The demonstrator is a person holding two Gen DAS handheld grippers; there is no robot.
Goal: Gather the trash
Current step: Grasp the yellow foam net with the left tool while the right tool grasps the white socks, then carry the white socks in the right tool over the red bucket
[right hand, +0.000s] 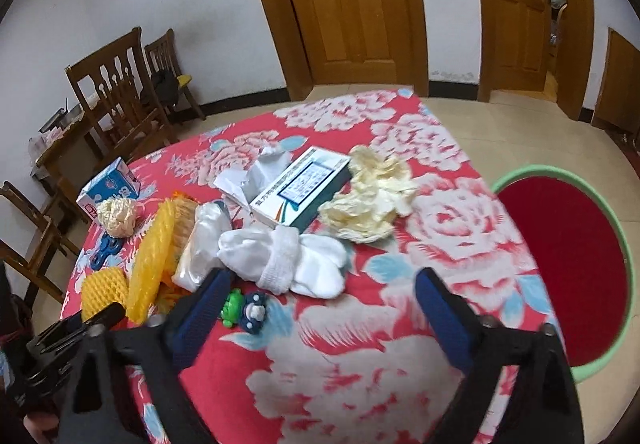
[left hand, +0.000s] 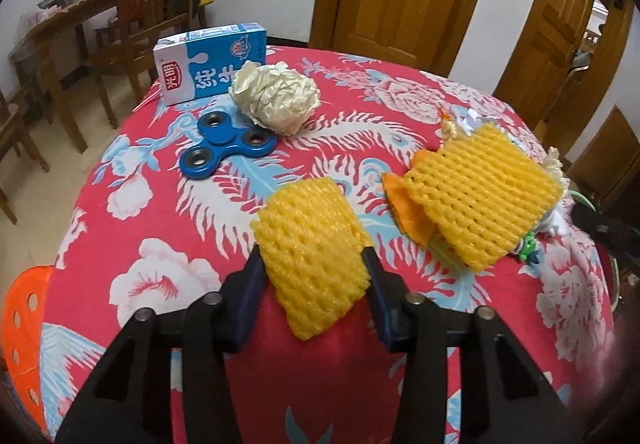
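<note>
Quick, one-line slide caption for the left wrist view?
Left gripper closed on a yellow foam fruit net on the floral tablecloth; fidget spinner, crumpled paper ball and milk carton beyond.

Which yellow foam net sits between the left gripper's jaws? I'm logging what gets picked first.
The smaller yellow foam net, between the left gripper; the larger foam net lies apart, draped over clutter.

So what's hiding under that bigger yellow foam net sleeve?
An orange peel-like piece pokes out from under the bigger yellow foam net sleeve; the rest beneath is covered.
</note>
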